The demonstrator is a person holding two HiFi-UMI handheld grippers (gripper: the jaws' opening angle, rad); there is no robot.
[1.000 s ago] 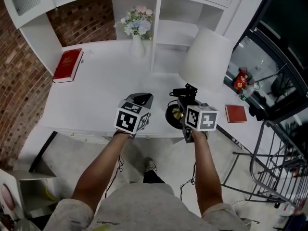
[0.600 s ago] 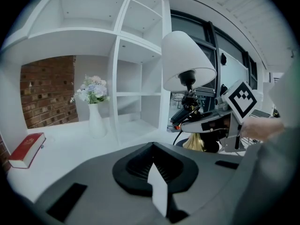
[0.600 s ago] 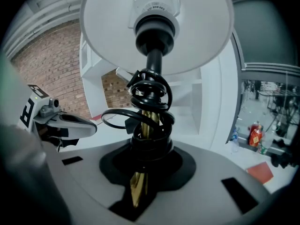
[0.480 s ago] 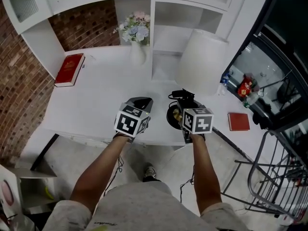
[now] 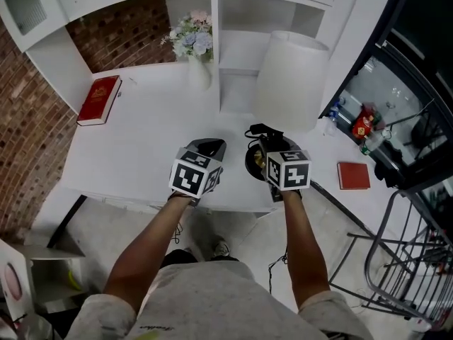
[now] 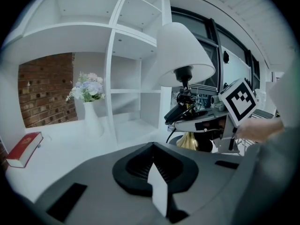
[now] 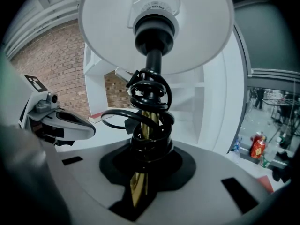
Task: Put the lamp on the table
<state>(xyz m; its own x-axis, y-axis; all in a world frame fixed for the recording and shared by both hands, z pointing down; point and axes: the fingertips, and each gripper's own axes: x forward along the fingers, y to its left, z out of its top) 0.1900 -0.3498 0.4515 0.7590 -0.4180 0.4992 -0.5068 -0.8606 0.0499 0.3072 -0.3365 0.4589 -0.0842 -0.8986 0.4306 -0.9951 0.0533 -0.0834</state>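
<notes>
Jaws on the right gripper [image 7: 140, 185] were clamped on the lamp [image 7: 154, 27] stem; the left gripper [image 6: 157, 191] had its jaws closed on nothing. We had it at 5 o'clock on the table [image 5: 134, 147], letting go still to do.

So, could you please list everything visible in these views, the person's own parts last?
table: one, white, under the shelves.
shelves: one unit, white, behind table.
lamp: one, white shade, brass stem, black base; table's front right.
vase of flowers: one, white, table's back.
book: one, red, table's left.
notebook: one, red, right of table.
brick wall: one, red-brown, left.
left gripper: one, grey, jaws together, empty.
right gripper: one, grey, shut on lamp stem.
</notes>
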